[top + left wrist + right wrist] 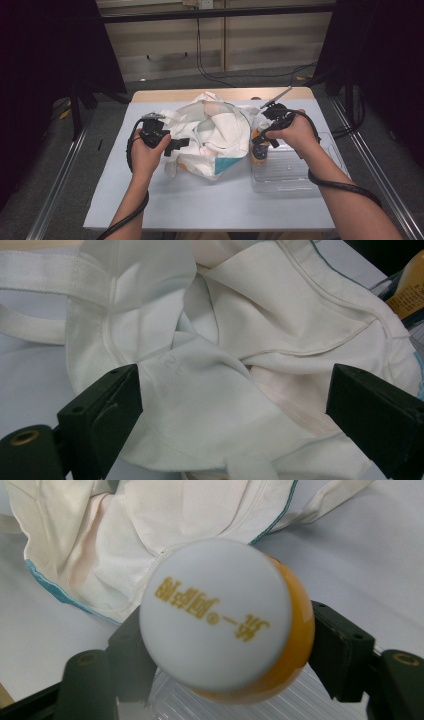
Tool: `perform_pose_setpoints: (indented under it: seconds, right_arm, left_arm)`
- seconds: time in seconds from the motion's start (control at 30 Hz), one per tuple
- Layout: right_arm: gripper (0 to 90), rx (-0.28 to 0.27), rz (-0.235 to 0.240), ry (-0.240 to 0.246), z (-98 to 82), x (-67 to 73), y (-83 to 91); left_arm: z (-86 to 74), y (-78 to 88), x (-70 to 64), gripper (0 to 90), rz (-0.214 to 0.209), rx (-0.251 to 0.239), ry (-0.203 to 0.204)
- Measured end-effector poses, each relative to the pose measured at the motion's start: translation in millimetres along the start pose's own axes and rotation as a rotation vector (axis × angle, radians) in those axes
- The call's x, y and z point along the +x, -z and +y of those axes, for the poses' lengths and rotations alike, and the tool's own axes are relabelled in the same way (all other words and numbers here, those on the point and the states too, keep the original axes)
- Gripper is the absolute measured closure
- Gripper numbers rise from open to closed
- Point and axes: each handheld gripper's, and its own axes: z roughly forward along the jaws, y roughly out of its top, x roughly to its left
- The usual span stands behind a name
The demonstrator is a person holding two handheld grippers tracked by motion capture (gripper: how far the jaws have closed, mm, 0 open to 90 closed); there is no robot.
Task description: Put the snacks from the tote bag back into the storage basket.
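A crumpled white cloth tote bag (210, 135) with a teal edge lies in the middle of the table. My left gripper (180, 144) rests at the bag's left side, its jaws wide open over the white folds (225, 365) and pressing on nothing (235, 385). An orange bottle with a white cap (258, 149) stands upright at the left end of a clear plastic tray (295, 172). My right gripper (262, 140) is shut on it: in the right gripper view the jaws sit against both sides of the bottle (215, 615), just under its cap (227, 630).
The pale blue-grey tabletop (200, 200) has bare room in front of the bag. Bag straps (40, 270) trail off toward the table's far left. Cables run from both grippers along the person's forearms. Dark frames and metal rails flank the table.
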Motion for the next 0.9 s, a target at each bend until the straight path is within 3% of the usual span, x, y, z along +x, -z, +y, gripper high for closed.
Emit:
perform_pose_setpoints:
  seconds: [0.33, 0.47, 0.5, 0.73, 0.9]
  right_arm:
    - [16.6, -0.028, 0.001, -0.025, -11.4, -5.3, 5.7]
    - [15.9, -0.047, 0.007, -0.049, -16.7, -6.2, 11.0]
    - [15.9, -0.047, 0.003, -0.031, -18.1, -7.3, 12.0]
    - [15.3, -0.076, -0.003, -0.032, -27.9, -11.4, 21.0]
    - [15.4, -0.087, 0.005, -0.068, -37.3, -15.8, 25.9]
  left_arm:
    - [-0.7, -0.3, -2.0, 7.6, 0.002, -0.004, 0.000]
    - [0.3, -0.9, -4.8, 7.6, 0.003, 0.000, -0.003]
    - [0.1, -1.4, -5.1, 7.6, 0.004, 0.005, -0.007]
    - [0.3, -4.3, -6.5, 7.6, 0.005, 0.017, -0.013]
    - [0.7, -5.8, -8.3, 7.6, 0.000, 0.019, -0.014]
